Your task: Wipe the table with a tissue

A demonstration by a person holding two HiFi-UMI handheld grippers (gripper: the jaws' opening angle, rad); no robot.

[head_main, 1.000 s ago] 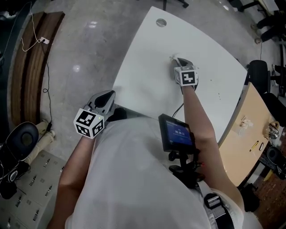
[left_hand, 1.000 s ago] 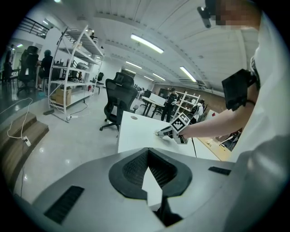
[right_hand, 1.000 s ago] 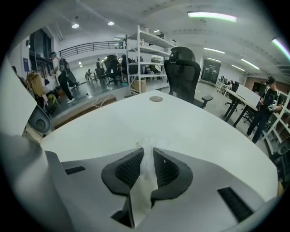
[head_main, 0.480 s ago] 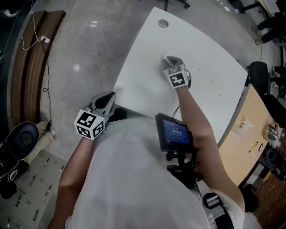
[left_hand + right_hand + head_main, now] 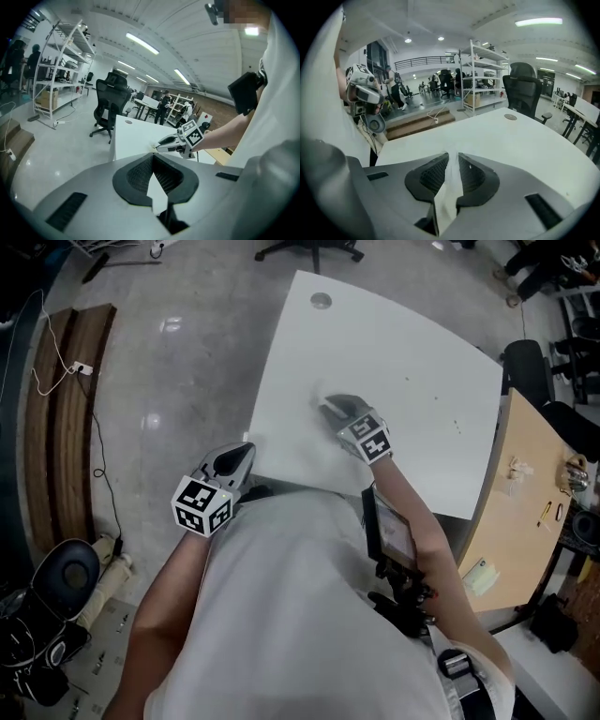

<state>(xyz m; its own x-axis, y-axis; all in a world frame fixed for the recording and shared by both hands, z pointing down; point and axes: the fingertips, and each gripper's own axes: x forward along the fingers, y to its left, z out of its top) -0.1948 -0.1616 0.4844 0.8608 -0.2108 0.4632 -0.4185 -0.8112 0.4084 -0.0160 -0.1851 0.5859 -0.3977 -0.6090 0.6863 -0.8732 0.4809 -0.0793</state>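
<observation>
Head view looks steeply down on a white tabletop [image 5: 422,352], bare but for a round cable hole [image 5: 321,301] near its far left corner. The right claw [image 5: 325,405] reaches out over the tabletop near its near edge, toward the left side, with its tips down close to the surface and its marker cube [image 5: 375,440] facing up. In the right gripper view its two dark pads are pinched on a white tissue [image 5: 448,187], which stands up between them as a crumpled strip and pokes out a little past the tips. Whether the tissue actually touches the tabletop I cannot tell. The left claw [image 5: 242,452] sits just off the near left corner of the tabletop, close to the person's white shirt [image 5: 281,615], and points toward the tabletop. In the left gripper view its tips are pressed together, with a pale wedge showing in the gap behind them that I cannot identify. A small screen [image 5: 389,529] hangs at the person's chest. A wooden desk [image 5: 525,512] butts against the right edge of the tabletop.
</observation>
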